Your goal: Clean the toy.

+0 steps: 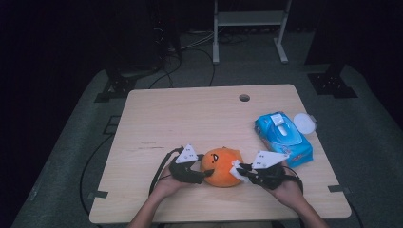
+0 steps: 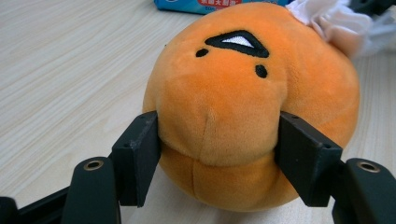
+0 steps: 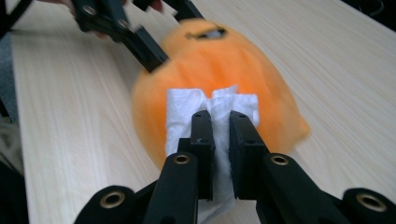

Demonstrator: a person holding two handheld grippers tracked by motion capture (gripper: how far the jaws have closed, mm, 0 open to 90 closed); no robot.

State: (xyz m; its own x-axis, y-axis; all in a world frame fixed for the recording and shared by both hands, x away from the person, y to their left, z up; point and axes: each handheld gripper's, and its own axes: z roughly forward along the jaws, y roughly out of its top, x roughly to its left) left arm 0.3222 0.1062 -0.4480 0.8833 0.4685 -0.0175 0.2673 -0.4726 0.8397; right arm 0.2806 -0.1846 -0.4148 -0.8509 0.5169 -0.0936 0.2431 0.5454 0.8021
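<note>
A round orange plush toy (image 1: 221, 167) with a small black face lies on the wooden table (image 1: 190, 118) near its front edge. My left gripper (image 1: 205, 173) comes at it from the left. In the left gripper view both jaws press into the plush toy's (image 2: 243, 102) sides, so the left gripper (image 2: 219, 140) is shut on it. My right gripper (image 1: 240, 170) is shut on a white wipe (image 1: 236, 169) held against the toy's right side. In the right gripper view the wipe (image 3: 187, 105) bunches between the jaws of the right gripper (image 3: 220, 121), touching the blurred toy (image 3: 210, 60).
A blue pack of wet wipes (image 1: 283, 137) lies to the right of the toy, with a round white lid (image 1: 304, 123) beside it near the table's right edge. A small round hole (image 1: 244, 98) is at the table's far side. Cables run on the floor beyond.
</note>
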